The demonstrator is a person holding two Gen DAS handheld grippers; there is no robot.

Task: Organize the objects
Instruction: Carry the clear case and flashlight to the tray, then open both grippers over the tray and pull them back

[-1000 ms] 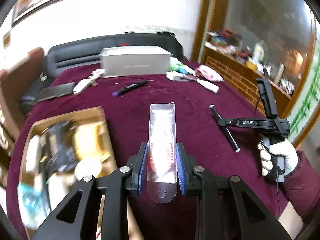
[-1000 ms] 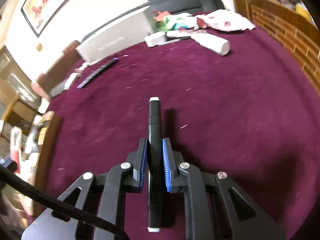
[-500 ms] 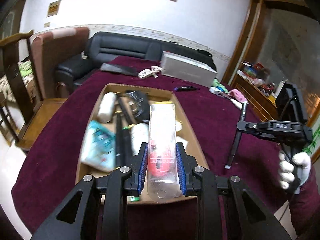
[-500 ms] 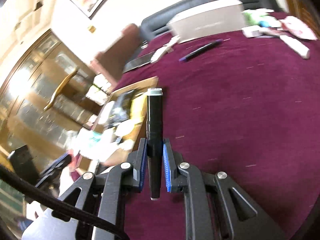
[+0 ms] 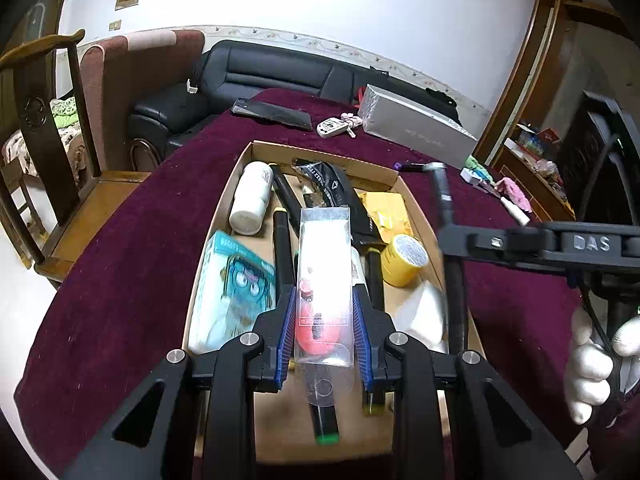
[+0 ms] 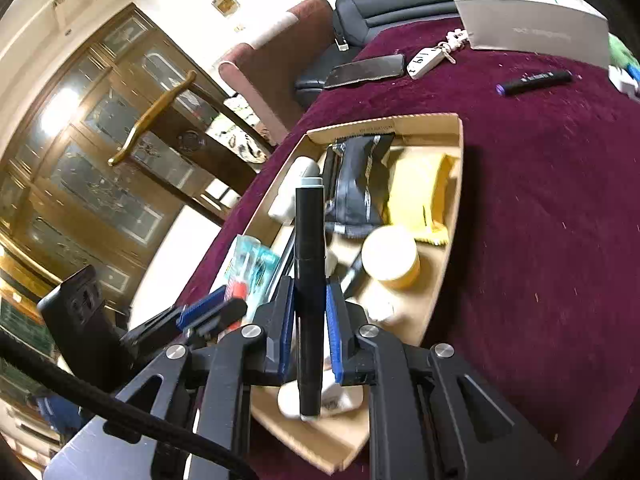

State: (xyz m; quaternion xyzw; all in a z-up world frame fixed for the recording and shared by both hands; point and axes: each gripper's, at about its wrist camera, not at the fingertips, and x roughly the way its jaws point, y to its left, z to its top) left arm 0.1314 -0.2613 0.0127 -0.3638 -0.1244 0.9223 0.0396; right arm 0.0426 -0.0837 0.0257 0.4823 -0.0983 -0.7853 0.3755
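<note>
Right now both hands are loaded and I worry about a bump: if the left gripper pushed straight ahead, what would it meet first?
Probably the items in the cardboard box. The left gripper, shut on a clear packet, points down over black markers and a yellow tape roll. Depth is unclear.

Maroon tablecloth [image 5: 120,248], tan cardboard box [image 5: 224,216] — yellow tape roll [image 5: 404,256], black marker [image 6: 308,280]
</note>
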